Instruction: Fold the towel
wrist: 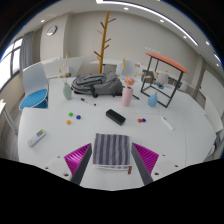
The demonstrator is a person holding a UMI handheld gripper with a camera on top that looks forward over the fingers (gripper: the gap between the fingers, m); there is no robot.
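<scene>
A grey and white striped towel (112, 150), folded into a small rectangle, lies flat on the white table (60, 150). It rests between my gripper's (112, 160) two fingers, whose magenta pads (78, 157) stand on either side of it with a gap on each side. The gripper is open and holds nothing.
Beyond the towel lie a black remote (116, 117), small coloured bits (71, 118), a pink bottle (127, 95), a blue cup (152, 101) and a grey bag (90, 81). A white remote (37, 137) lies to the left. A blue bin (36, 98), wooden coat stand (104, 40) and side table (163, 75) stand further back.
</scene>
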